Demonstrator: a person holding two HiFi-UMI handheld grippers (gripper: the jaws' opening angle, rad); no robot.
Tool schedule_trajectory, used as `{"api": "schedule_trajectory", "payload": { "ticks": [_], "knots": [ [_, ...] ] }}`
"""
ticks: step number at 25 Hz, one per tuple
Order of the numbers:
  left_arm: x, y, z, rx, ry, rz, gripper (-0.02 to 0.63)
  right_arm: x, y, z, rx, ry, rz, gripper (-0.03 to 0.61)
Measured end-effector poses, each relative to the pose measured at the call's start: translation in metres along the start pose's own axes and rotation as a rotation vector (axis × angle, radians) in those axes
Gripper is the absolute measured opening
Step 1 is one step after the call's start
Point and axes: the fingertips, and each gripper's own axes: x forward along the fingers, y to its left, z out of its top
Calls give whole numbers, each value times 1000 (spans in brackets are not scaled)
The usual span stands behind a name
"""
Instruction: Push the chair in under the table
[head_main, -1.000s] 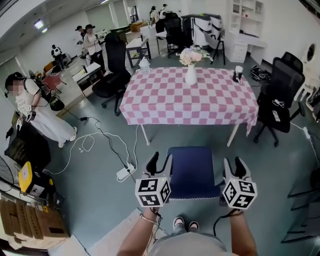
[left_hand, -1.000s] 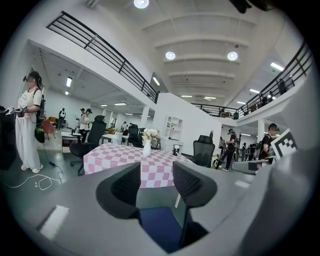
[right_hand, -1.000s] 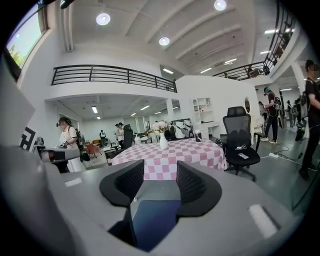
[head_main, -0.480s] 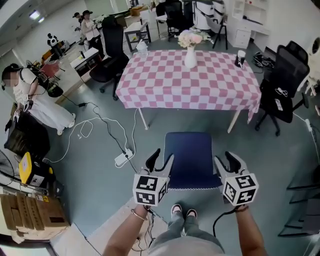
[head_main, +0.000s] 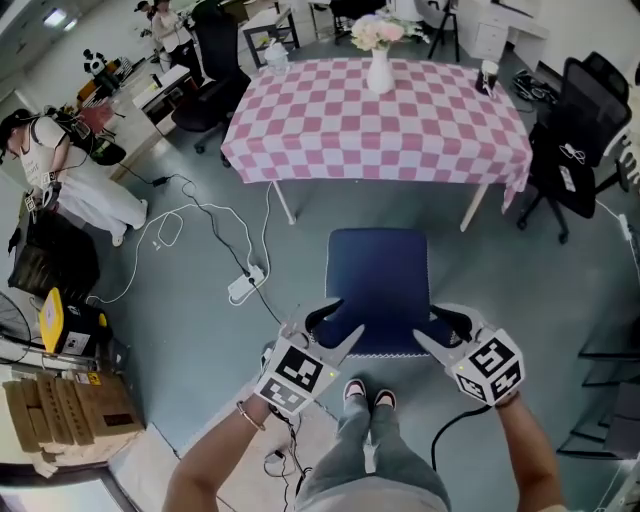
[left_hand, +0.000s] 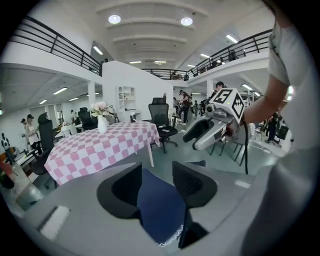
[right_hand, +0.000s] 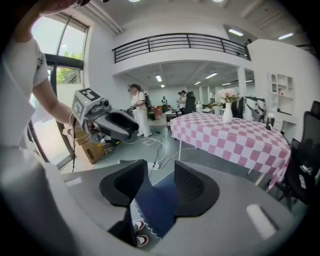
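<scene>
A dark blue chair (head_main: 378, 285) stands on the grey floor a short way in front of the pink-and-white checked table (head_main: 375, 120); its seat is outside the table's edge. My left gripper (head_main: 335, 328) is at the left end of the chair's back, my right gripper (head_main: 445, 333) at the right end. In the left gripper view the left gripper (left_hand: 157, 187) stands open with the chair's blue back edge (left_hand: 160, 210) in the gap. The right gripper (right_hand: 159, 185) is open likewise over the chair's back (right_hand: 155, 207). I cannot see either gripper's pads pressing on it.
A vase of flowers (head_main: 378, 60) and a cup (head_main: 488, 75) stand on the table. Black office chairs sit at the right (head_main: 575, 150) and far left (head_main: 215, 60). A power strip with cables (head_main: 245, 285) lies left of the chair. A person (head_main: 60, 190) and cardboard boxes (head_main: 60, 420) are at the left.
Both grippers have come down and rolled inward onto the two ends of the chair's back. The head view has tilted further down, so the table sits higher in the picture.
</scene>
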Motion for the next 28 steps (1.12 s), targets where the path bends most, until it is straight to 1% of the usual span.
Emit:
{"api": "schedule_trajectory", "payload": {
  "ticks": [3,5,8,10,14,17,20,22,28],
  "knots": [
    [5,-18,-17,10,49,-90,195,4,24,-27,-121,91,145,189],
    [8,-30,-28,23,81,-162,195,6,35,-41,-167,136,215,189],
    [10,-51,-43,60,131,-282,196,8,42,-53,-199,184,261,189],
    [12,-62,-55,108,170,-334,199,10,43,-59,-224,208,277,189],
    [20,-74,-77,261,232,-355,199,16,45,-79,-304,288,317,189],
    [27,-77,-89,324,268,-366,199,22,47,-92,-353,355,344,190],
    [33,-79,-105,350,317,-379,199,29,50,-105,-385,406,369,190],
    [38,-80,-114,350,347,-391,199,33,51,-111,-396,422,379,190],
    [50,-85,-131,347,384,-394,199,45,47,-126,-374,435,351,190]
  ]
}}
